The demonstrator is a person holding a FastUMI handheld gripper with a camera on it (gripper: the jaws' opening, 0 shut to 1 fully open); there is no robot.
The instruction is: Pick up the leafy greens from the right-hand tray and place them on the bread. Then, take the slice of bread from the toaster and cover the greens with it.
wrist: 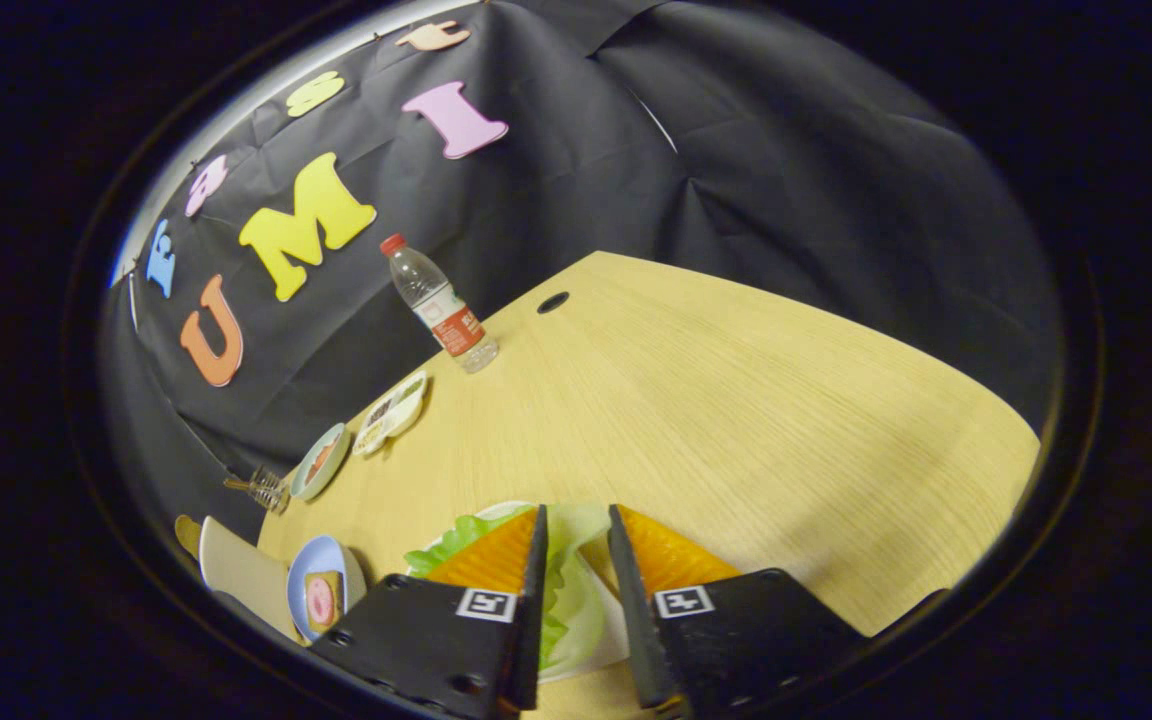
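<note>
The leafy greens [568, 575] lie on a white tray [608, 640] at the near edge of the wooden table [736, 420]. My gripper [576, 525] is down over them, its two fingers drawn close with pale green leaves filling the narrow gap between them; more leaf [451, 545] spills out past the left finger. Left of the fingers sits a blue plate [301, 580] holding a slice of bread [321, 600] with a pink round slice on top. Beside that plate stands a cream-coloured toaster [236, 570], partly cut off.
Along the table's left edge stand a small glass holder [261, 488], a pale blue dish [321, 460] and a white tray of food [391, 412]. A water bottle [441, 310] stands further back, near a cable hole [553, 301]. Bare tabletop stretches ahead and to the right.
</note>
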